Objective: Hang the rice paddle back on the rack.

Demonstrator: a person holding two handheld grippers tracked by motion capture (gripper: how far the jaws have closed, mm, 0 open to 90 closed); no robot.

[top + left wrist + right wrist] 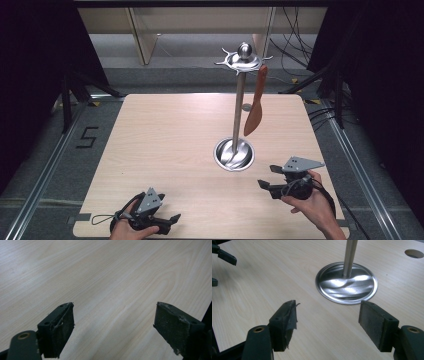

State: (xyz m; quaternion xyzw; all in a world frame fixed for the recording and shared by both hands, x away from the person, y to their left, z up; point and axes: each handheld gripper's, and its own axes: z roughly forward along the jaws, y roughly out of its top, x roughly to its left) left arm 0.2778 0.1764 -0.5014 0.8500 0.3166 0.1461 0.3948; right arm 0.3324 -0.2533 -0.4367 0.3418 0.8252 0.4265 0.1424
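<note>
On hook — spatula; both grippers spread, empty.

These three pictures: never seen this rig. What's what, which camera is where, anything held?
No robot arm here: a person holds a two-jaw gripper in each hand. The high view looks down on a wooden table; the left gripper is near the front edge, the right gripper by the stand. Each of the other two pictures comes from a camera riding on one gripper, looking along its black jaws. On the table stands a metal utensil stand with a round base; an orange-brown spatula hangs from its top. Both grippers are open and hold nothing.
</note>
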